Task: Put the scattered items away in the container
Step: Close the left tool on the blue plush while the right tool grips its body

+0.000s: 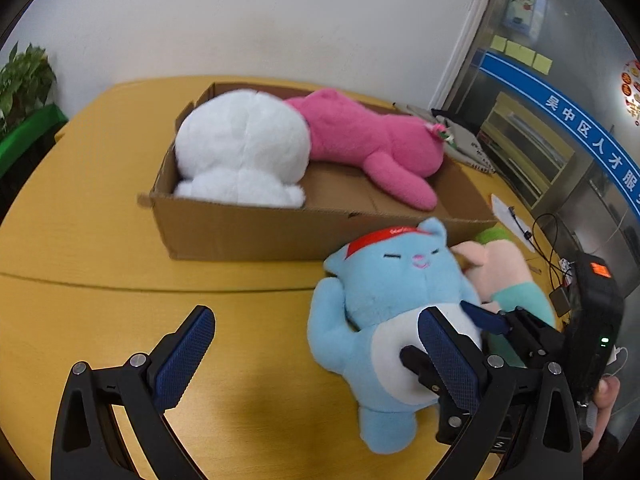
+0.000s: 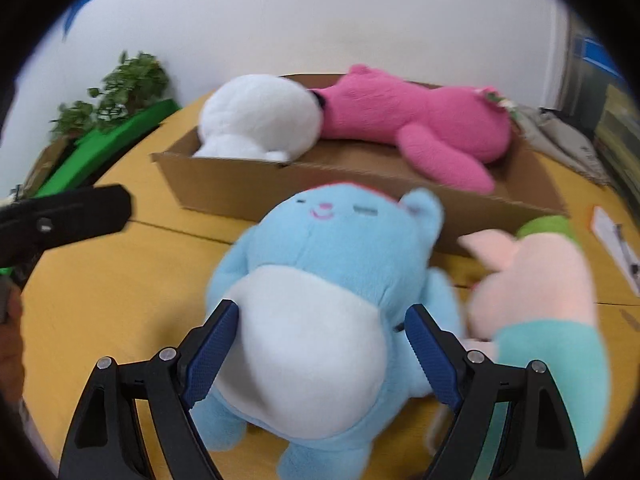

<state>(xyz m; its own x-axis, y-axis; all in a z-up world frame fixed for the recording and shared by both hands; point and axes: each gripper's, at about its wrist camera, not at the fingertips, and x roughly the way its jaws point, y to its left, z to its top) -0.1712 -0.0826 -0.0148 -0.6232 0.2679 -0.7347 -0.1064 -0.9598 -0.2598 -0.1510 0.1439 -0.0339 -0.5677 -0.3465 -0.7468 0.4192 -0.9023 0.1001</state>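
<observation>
Blue plush cat (image 2: 320,308): lies on its back on the yellow table (image 1: 100,240), in front of the cardboard box (image 1: 240,232) and outside it; red cap on its head, white belly up.
Right gripper (image 2: 320,356): jaws set wide, one blue pad on each side of the cat's white belly; left pad at the belly's edge, right pad beside its flank. Firm pressure on the plush cannot be told from the blurred view.
Left gripper (image 1: 316,352): jaws spread wide, nothing between them but bare table; its right finger stands in front of the cat's belly in its own view.
Pink plush (image 2: 532,280): lies just beside the cat on the right gripper's side, wearing a teal garment; a green part shows behind it.
Cardboard box contents: white plush (image 1: 244,148) at one end, magenta plush (image 1: 372,140) stretched along the rest, one leg over the near rim.
Surroundings: green plant (image 1: 24,80) beyond the table; papers and cables (image 1: 540,240) at the far right.
</observation>
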